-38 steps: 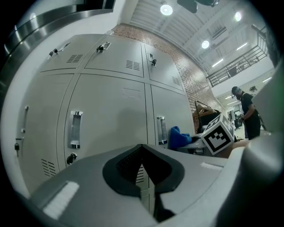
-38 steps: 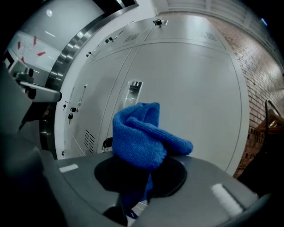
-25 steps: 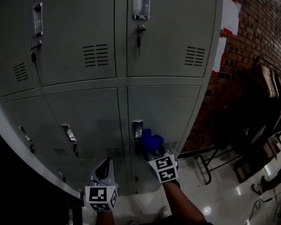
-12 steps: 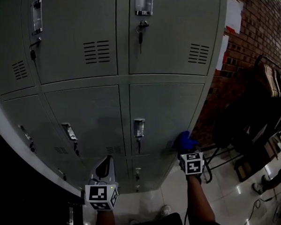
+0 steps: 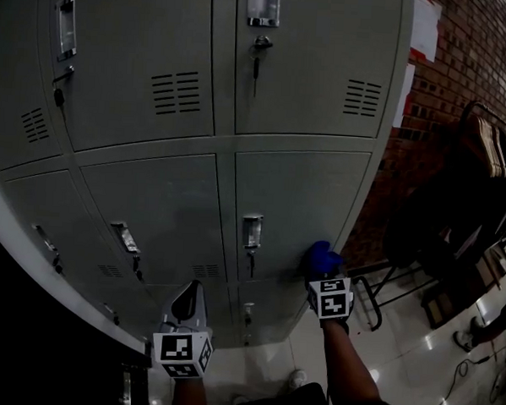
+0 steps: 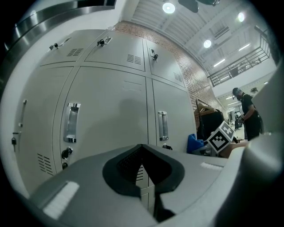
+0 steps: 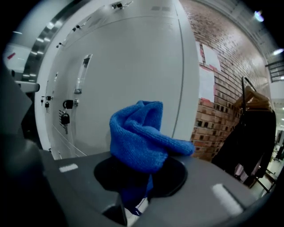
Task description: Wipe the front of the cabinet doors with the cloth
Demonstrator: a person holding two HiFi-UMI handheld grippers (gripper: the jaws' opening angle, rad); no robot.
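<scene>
Your cloth [image 7: 141, 135] is bright blue with a knitted weave. The cabinet doors [image 5: 291, 199] are plain pale grey. The cubes on your left gripper [image 5: 190, 308] and right gripper [image 5: 321, 273] carry black-and-white square markers. The brick wall [image 5: 484, 66] is reddish-brown, with white sheets [image 5: 425, 27] on it.

The left gripper [image 5: 189, 294] hangs low with jaws together and empty, while the right gripper [image 5: 323, 277], forearm outstretched, clamps a bunched blue cloth [image 5: 321, 255].
</scene>
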